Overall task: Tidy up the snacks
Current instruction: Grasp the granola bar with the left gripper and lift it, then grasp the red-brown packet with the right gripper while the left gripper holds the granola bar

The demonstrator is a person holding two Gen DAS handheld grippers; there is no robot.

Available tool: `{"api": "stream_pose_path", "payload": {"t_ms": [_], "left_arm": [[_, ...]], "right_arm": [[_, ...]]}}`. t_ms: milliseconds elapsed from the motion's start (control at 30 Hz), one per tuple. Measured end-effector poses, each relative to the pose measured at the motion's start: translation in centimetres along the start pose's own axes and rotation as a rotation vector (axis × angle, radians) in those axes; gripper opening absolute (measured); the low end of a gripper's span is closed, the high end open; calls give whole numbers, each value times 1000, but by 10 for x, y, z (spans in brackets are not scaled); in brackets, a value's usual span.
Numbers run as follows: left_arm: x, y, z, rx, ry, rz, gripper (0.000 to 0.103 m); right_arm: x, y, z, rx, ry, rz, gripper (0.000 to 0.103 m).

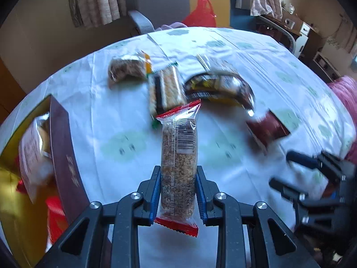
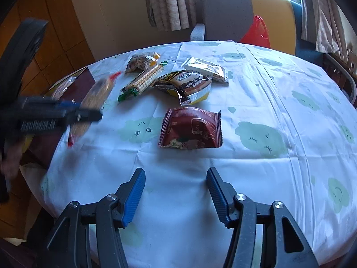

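1. Left wrist view: the left gripper pinches a clear-wrapped grain bar with red ends between its blue pads, the bar held lifted above the table. At the table's left edge stands a dark box with a gold inside; at least one wrapped packet already lies in it, so some sorting looks done. The picture is blurred. The right gripper shows near the right edge.

2. Right wrist view: the right gripper holds nothing, its fingers spread wide over the table's near edge. Five snacks lie on the cloth: a dark red packet near the middle, and toward the far edge a brown-and-yellow pouch, a white packet, a long cracker pack and an orange-ended packet.

3. Judgement: the task is part way; the held bar probably goes into the box, and the five loose snacks remain.
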State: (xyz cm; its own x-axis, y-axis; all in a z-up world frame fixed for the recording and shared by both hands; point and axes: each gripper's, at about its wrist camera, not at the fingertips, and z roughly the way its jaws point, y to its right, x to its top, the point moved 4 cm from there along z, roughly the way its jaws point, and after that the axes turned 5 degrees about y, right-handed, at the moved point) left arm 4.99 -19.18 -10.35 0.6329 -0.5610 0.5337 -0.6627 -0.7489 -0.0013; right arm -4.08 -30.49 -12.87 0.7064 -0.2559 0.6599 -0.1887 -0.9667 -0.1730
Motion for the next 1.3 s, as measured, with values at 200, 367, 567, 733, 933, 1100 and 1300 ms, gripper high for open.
{"api": "stream_pose_path", "payload": {"t_ms": [200,367,567,733,933,1100,1300], "left_arm": [[-35,14,2,-1,13,-19,29],[-39,13,0,-28,38,-39,29],[-41,8,1,-38,68,-50,29],[-42,6,-1,-49,82,-64,29],[-42,5,-1,-64,88,-75,29],[-42,4,-1,-74,89,-83,29],[-42,3,0,-77,92,-85,29]], "right_arm": [[-4,12,-14,-9,-25,47,58],[-7,28,-25,-23,-25,86,58],[10,34,-33,-5,-4,121,58],[22,38,-19,114,-32,300,59],[38,37,3,25,-27,280,68],[55,20,20,-13,-66,79,73],[55,0,47,-52,-139,-115,53]]}}
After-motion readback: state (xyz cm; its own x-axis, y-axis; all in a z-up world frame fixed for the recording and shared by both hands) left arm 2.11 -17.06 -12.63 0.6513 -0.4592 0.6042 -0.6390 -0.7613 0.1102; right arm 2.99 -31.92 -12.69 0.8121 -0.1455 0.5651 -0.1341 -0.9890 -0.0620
